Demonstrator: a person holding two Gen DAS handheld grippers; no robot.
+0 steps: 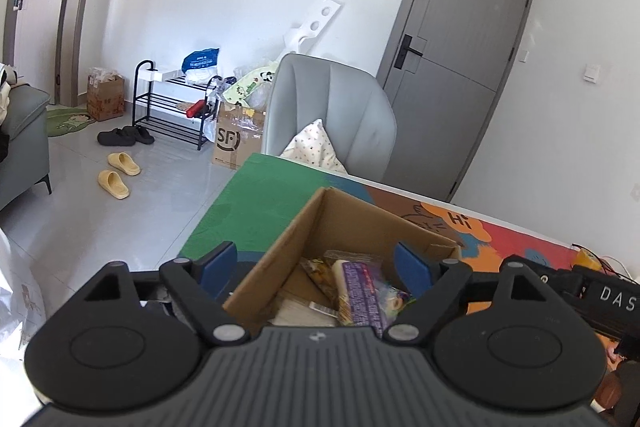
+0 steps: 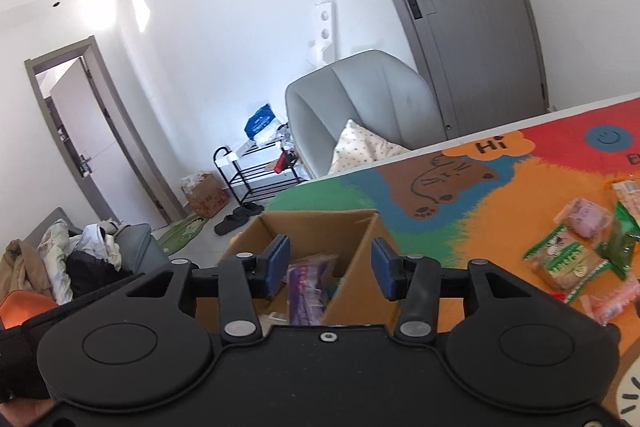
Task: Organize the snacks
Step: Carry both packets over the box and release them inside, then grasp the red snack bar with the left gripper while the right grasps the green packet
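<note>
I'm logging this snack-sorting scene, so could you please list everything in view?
cardboard box: one, brown, open, on the mat's near left part
snack packets in the box: several, purple and yellow among them
loose snack packets: several, green and pink, on the mat right of the box
table mat: one, cartoon print in green, orange, red
armchair: one, grey, behind the table, holding a spotted cushion
shoe rack: one, black, by the wall
slippers: one pair, yellow, on the floor
door: one, grey, shut
left gripper: open, over the box
right gripper: open, over the box
</note>
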